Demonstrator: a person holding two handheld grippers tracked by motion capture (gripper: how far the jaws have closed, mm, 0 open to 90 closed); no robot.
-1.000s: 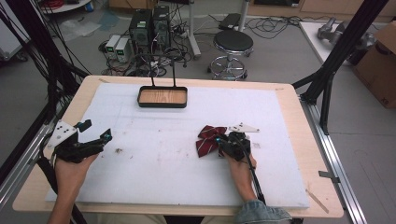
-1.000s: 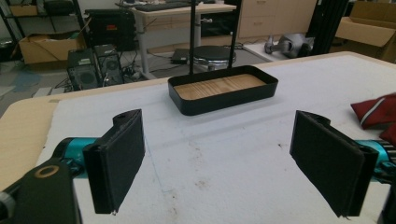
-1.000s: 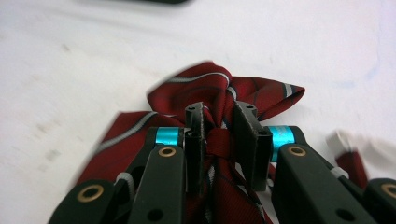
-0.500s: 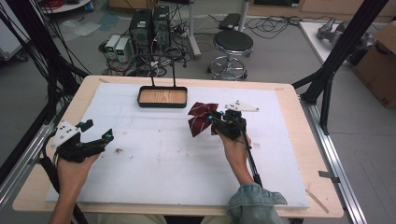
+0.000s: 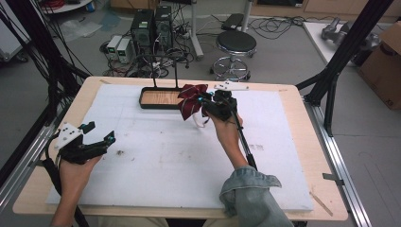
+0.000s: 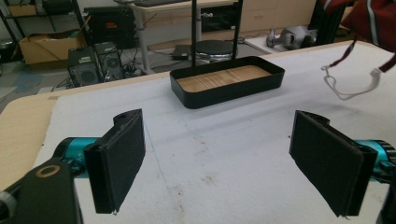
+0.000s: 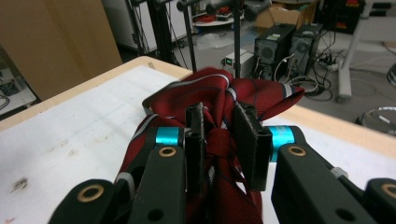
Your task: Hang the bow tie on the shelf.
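Black tray (image 5: 161, 99) w/ wooden floor is sitting at the tabletop's (image 5: 156, 161) far edge, nothing in it. Right gripper (image 5: 208, 105) is pinching a dark-red striped bow tie (image 5: 191, 100) at its knot, fingers (image 7: 252, 140) clamped tight on the fabric, tie hanging in the air just beside the tray, white strap (image 6: 348, 86) dangling. Left gripper (image 5: 97, 137) is resting near the tabletop's left edge, fingers (image 6: 119, 161) spread wide, holding nothing.

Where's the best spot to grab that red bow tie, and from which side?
At its knotted centre, where the right tongs already pinch the red bow tie. Come from the person's side: there the cloth is bunched narrow, while the wings flare wide and the white strap dangles below.
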